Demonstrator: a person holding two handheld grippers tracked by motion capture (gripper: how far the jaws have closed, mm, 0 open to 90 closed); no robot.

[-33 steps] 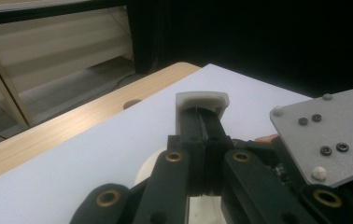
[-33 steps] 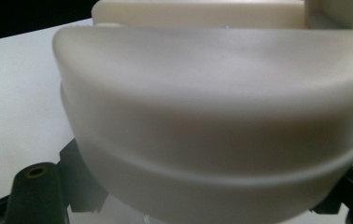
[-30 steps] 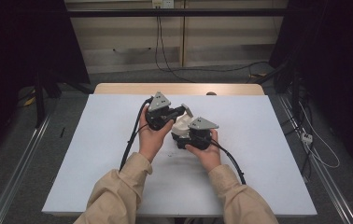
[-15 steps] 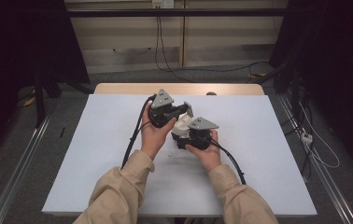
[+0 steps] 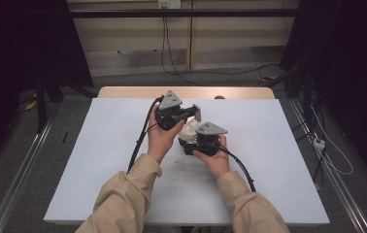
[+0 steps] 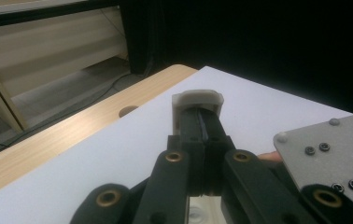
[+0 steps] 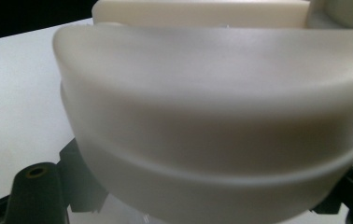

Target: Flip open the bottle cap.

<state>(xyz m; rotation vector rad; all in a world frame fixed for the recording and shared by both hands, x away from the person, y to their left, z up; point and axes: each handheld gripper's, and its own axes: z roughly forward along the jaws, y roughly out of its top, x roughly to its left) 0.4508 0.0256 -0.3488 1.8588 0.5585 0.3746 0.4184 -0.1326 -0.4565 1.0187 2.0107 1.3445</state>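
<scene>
From above, a person in tan sleeves holds two grippers close together over the middle of a white table (image 5: 99, 165): the left gripper (image 5: 191, 112) points right, and the right gripper (image 5: 187, 143) sits just below it against a cream plastic part (image 5: 188, 130). In the left gripper view the black jaws are pressed together on a thin cream piece (image 6: 198, 97) at their tips, above the table. In the right gripper view the rounded cream plastic part (image 7: 212, 116) sits between the jaws, which appear to grip its sides.
</scene>
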